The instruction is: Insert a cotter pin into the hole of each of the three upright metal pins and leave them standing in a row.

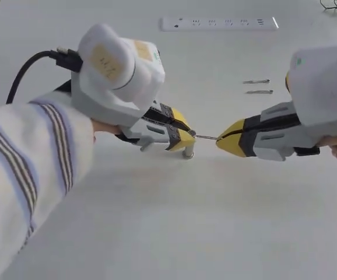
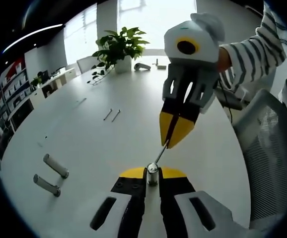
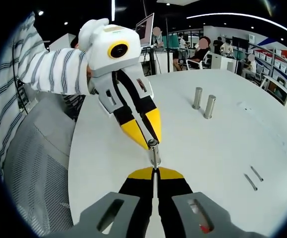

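Note:
My left gripper is shut on an upright metal pin whose foot rests on the white table. My right gripper faces it from the right, shut on a thin cotter pin. That cotter pin's tip reaches the top of the metal pin; whether it sits in the hole is hidden. In the right gripper view the metal pin stands just ahead of my right gripper. Two more metal pins stand side by side farther off. Two spare cotter pins lie behind.
A white power strip lies at the table's far edge. A potted plant stands on the table's far side. A grey mesh chair sits beside the table edge. A striped sleeve covers the near left.

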The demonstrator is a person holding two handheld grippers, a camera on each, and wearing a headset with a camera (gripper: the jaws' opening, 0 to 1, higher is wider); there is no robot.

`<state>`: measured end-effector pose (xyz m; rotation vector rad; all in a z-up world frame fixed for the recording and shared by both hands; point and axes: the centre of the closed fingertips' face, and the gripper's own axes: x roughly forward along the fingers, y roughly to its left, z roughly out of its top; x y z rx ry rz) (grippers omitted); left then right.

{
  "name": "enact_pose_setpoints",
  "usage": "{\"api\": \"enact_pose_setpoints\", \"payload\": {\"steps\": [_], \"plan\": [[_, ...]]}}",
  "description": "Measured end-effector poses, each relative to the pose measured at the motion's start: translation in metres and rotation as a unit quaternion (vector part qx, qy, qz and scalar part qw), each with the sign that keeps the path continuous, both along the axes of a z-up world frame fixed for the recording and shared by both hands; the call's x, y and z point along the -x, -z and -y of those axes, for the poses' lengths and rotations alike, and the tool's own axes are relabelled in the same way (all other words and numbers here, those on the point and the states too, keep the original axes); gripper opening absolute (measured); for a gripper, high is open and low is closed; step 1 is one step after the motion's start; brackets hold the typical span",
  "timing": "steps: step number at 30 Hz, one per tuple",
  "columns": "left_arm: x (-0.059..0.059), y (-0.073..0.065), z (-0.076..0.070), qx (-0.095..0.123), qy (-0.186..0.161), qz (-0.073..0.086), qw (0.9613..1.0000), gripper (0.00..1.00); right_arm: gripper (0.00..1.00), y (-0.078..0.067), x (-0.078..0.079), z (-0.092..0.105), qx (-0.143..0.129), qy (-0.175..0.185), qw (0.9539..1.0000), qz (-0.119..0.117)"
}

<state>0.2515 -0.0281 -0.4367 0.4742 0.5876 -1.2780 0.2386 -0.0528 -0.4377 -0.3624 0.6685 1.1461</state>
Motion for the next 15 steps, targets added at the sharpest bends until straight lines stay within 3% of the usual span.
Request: {"api": "enact_pose_setpoints", "payload": {"steps": [9,15], "plan": [[0.001,0.0,-0.001,-0.001,-0.01,-0.009,0.9999,0.06,0.0,0.002,0.001,-0.006,-0.005,0.002,1.0,0.0],[0.001,0.0,-0.002,0.003,-0.023,-0.025,0.9994,0.06,0.0,0.005,0.001,-0.013,-0.006,0.007,1.0,0.001]]}}
